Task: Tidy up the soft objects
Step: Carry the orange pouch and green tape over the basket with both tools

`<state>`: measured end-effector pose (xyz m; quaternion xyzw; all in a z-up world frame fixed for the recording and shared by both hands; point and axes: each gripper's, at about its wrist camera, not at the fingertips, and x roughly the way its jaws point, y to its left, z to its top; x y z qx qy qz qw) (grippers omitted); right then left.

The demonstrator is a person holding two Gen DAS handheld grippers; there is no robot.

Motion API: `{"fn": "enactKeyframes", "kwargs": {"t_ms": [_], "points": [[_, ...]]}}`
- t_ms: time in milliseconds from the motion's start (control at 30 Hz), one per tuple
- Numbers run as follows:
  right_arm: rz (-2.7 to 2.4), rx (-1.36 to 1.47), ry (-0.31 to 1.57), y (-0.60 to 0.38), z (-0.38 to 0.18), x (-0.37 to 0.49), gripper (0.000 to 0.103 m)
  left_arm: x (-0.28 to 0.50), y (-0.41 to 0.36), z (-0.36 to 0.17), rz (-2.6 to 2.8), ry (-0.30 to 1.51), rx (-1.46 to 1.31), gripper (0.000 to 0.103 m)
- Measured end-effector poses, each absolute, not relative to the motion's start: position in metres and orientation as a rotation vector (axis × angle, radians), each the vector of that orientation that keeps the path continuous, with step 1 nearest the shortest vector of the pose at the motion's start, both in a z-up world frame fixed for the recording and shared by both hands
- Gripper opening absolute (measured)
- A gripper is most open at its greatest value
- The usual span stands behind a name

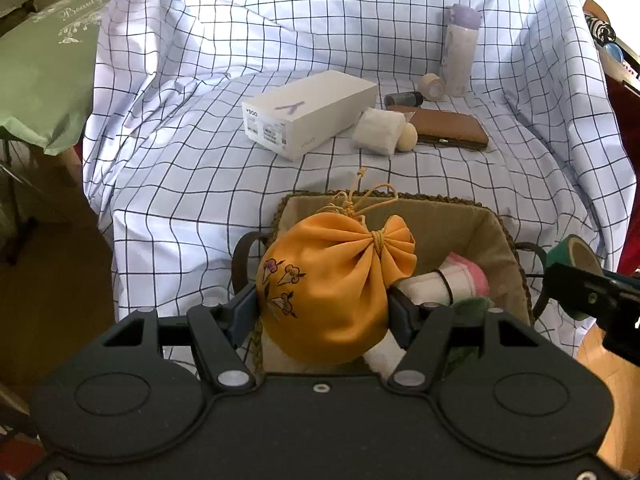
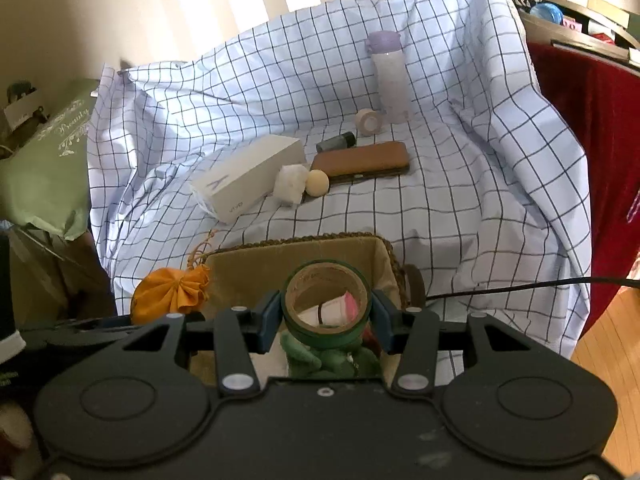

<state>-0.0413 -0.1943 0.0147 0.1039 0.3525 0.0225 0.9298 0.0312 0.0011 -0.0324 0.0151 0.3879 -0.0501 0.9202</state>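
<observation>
My left gripper [image 1: 322, 310] is shut on an orange drawstring pouch [image 1: 332, 280] and holds it over the near left part of a woven basket [image 1: 400, 204]. The pouch also shows in the right wrist view [image 2: 170, 294]. My right gripper [image 2: 326, 316] is shut on a green tape roll [image 2: 325, 306] above the basket [image 2: 296, 254]; the roll also shows in the left wrist view [image 1: 576, 252]. Inside the basket lie a rolled white and pink cloth [image 1: 452, 280] and a green soft item [image 2: 332, 360].
On the checked cloth [image 1: 180, 168] beyond the basket lie a white box [image 1: 308, 114], a white pad [image 1: 378, 130], a beige ball [image 1: 407, 136], a brown case [image 1: 444, 126], a dark small bottle [image 1: 404, 99], a beige tape roll [image 1: 432, 86] and a lilac bottle [image 1: 460, 48].
</observation>
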Motion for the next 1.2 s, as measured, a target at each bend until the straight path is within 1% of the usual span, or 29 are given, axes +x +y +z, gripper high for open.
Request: {"fn": "enactKeyframes", "kwargs": {"t_ms": [333, 1033, 1200], "points": [[0.014, 0.207, 0.77, -0.193, 0.008, -0.038, 0.047, 0.036, 0.006, -0.05, -0.092, 0.866, 0.022, 0.061], [0.015, 0.191, 0.813, -0.189, 0.003, -0.033, 0.047, 0.038, 0.008, -0.06, -0.084, 0.928, 0.04, 0.062], [0.019, 0.188, 0.816, -0.189, 0.002, -0.033, 0.047, 0.039, 0.009, -0.061, -0.082, 0.927, 0.04, 0.065]]}}
